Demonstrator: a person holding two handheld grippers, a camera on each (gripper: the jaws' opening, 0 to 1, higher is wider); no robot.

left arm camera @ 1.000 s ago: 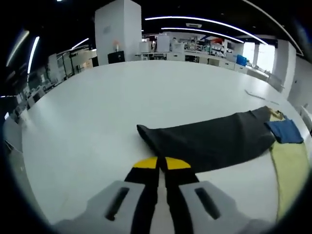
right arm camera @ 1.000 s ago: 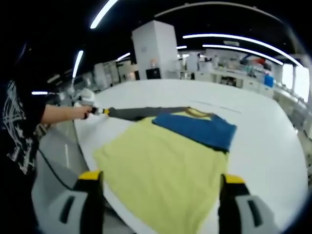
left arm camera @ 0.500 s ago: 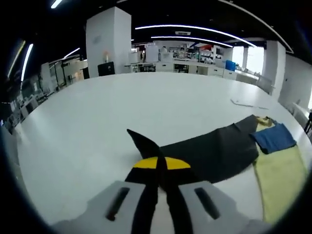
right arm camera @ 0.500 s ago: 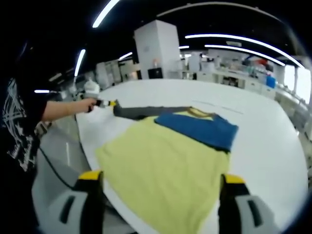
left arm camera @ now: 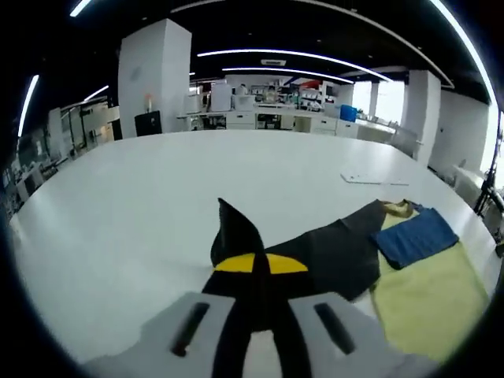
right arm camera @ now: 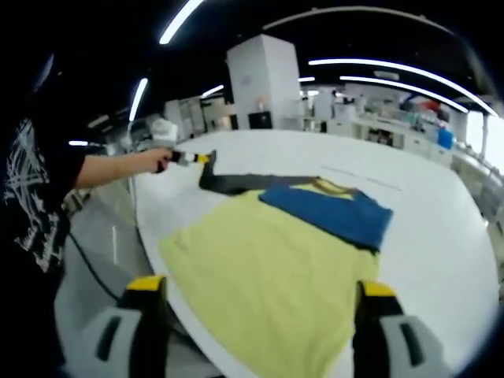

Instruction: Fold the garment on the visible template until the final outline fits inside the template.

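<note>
The garment lies flat on the white table (left arm camera: 142, 205): a yellow body (right arm camera: 260, 260), a blue panel (right arm camera: 331, 213) near the collar and a dark grey sleeve (left arm camera: 323, 252). My left gripper (left arm camera: 260, 264) is shut on the sleeve's end, which stands up in a point above its jaws. The right gripper view shows the left gripper (right arm camera: 187, 158) in a person's hand, with the sleeve (right arm camera: 236, 183) bent back toward the body. My right gripper (right arm camera: 261, 285) is open, hanging over the yellow hem with nothing between its jaws.
A thin pale strip (left arm camera: 374, 179) lies on the table beyond the collar. The table's curved edge (right arm camera: 150, 260) runs near the garment's left side, with the person's sleeve (right arm camera: 39, 197) and floor beyond. Benches and a white pillar (left arm camera: 153, 79) stand far behind.
The left gripper has lifted the sleeve's end and carried it toward the garment's body, so the sleeve lies shorter and bent. The right gripper has stayed open in place.
</note>
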